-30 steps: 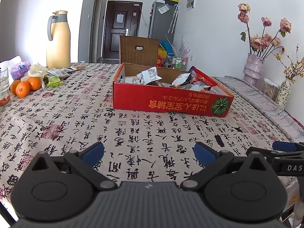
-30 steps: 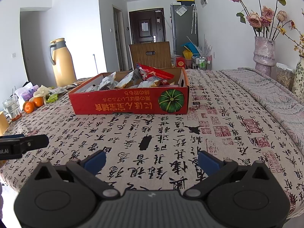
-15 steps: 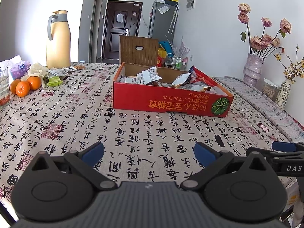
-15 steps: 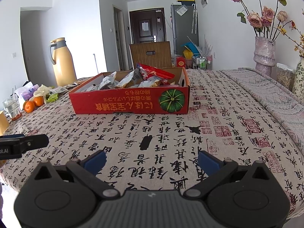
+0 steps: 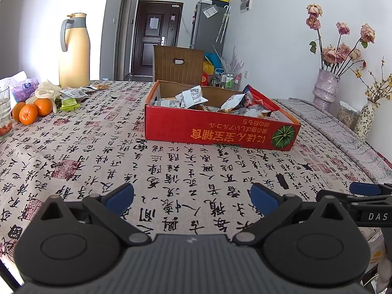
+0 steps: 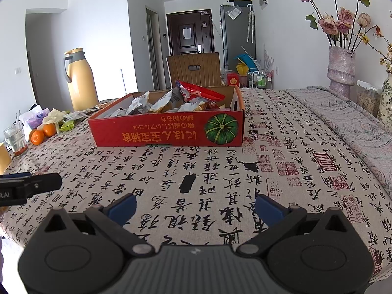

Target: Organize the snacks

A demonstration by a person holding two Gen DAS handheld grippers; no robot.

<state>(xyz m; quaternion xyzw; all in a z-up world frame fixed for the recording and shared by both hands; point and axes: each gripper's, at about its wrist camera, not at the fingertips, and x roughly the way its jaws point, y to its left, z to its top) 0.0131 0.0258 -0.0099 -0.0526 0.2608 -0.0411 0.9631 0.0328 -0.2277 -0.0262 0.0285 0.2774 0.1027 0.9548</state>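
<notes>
Left hand-held gripper (image 5: 192, 199) agape, red box (image 5: 215, 132) well ahead — tablecloth (image 5: 98, 161) between

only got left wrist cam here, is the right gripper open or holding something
Observer: Open. The right gripper, aimed at the red box, has nothing between its fingers.
Operator: ok, any grip hole on the end of the box nearest that gripper
Observer: Yes, that end wall has an oval cutout near its top edge.
</notes>
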